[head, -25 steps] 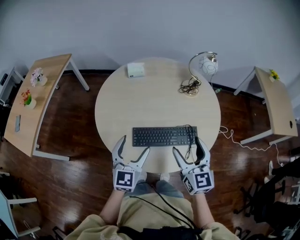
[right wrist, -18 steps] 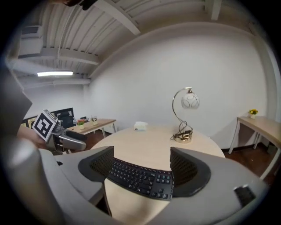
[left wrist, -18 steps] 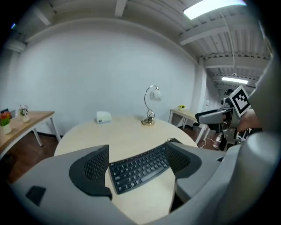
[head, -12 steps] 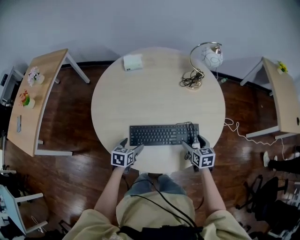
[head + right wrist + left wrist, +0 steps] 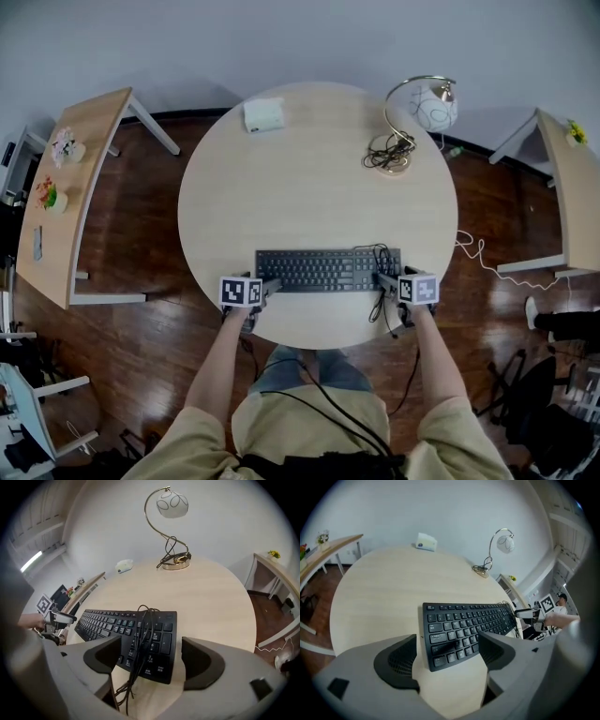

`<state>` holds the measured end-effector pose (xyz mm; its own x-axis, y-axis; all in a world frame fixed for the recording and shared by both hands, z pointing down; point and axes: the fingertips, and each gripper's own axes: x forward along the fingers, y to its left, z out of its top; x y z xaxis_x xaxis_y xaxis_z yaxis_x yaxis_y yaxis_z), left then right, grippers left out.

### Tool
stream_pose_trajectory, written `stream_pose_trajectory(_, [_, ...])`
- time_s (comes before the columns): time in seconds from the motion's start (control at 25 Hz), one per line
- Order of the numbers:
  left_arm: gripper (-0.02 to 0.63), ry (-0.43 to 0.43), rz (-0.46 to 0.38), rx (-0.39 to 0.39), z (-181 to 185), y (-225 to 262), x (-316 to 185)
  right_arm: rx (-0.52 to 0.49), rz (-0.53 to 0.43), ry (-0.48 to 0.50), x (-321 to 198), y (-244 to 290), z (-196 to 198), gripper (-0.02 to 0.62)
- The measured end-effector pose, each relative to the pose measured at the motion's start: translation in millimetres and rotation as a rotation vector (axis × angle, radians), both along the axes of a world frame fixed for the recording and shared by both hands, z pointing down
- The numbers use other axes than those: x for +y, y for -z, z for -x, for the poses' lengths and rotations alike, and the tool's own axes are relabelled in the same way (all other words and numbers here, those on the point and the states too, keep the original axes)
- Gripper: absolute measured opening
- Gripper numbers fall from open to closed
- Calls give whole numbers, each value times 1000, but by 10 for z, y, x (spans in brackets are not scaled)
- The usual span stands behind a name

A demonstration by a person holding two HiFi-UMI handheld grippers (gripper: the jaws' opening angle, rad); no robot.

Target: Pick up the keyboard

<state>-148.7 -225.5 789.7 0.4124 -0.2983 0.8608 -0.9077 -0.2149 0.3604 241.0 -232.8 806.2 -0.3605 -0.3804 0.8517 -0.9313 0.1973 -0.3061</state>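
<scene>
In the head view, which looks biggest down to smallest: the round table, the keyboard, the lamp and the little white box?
1. round table
2. keyboard
3. lamp, counting its curved stem and base
4. white box, the smallest

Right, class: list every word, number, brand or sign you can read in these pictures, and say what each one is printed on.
No text here reads clearly.
keyboard key legends: white print, too small and blurred to read.
square markers on the two cubes: black-and-white patterns, not letters or numbers.
white box: no legible label.
</scene>
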Motion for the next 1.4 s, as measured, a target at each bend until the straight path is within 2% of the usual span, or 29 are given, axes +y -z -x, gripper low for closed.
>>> stream_pose_trajectory(0.2, [394,26,42,22,8,-133,-24,-35,49,19,-67,-178,-17,416])
stream_pose_trajectory(0.36, [393,35,58,22,-41,-239,-31,-16,66,35,-71,-240,-15,403])
stream_pose_trajectory(0.52, [360,33,31,11,-7,-241,-38,-45,64,61,-78,-216,7,395])
stream_pose_trajectory(0.56, [351,30,23,21,-6,-231,-35,-65,67,62,-75,-205,25,385])
stream_pose_trajectory(0.6, [341,30,18,34,-11,-221,-36,-91,70,57,-75,-193,49,338])
stream_pose_trajectory(0.64, [293,33,18,45,-22,-216,-41,-113,70,47,-80,-181,65,331])
stream_pose_trajectory(0.68, [296,36,23,47,-32,-218,-48,-124,68,41,-85,-173,68,328])
stream_pose_trajectory(0.92, [270,-6,34,-62,4,-237,-24,-110,70,42,-27,-165,76,321])
stream_pose_trajectory(1.24, [242,20,5,-14,17,-100,-78,-122,56,-4,76,-122,72,321])
stream_pose_trajectory(1.4, [242,5,6,16,29,-46,-31,-145,28,-6,86,25,91,321])
